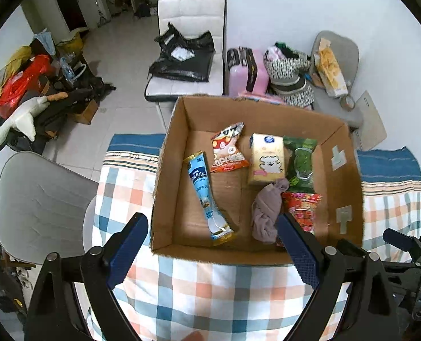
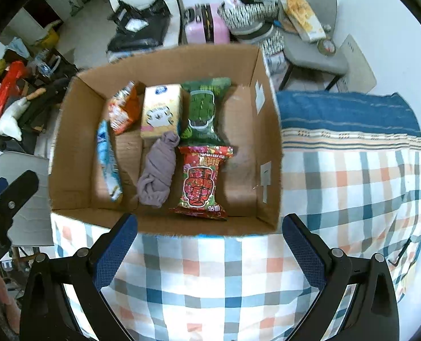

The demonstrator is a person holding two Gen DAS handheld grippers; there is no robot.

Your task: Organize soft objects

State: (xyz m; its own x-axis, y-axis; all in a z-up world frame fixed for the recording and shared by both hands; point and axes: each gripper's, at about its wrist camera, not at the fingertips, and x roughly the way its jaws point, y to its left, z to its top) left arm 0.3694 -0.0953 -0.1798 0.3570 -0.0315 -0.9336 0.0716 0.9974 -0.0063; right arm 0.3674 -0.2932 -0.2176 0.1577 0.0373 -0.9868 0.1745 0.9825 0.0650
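Both tools, left point(image 1: 212, 251) and right point(image 2: 209, 248), are held open and empty above the box point(image 2: 68, 147); the sock point(image 2: 158, 170) (limp, light) is best pinched mid-bundle.

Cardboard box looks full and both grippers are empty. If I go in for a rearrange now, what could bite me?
The grey cloth bundle lies against the red snack pack and the tissue pack, so an open right gripper may snag a neighbour. The cardboard box sits on a soft checked cover and could slide if its wall is bumped.
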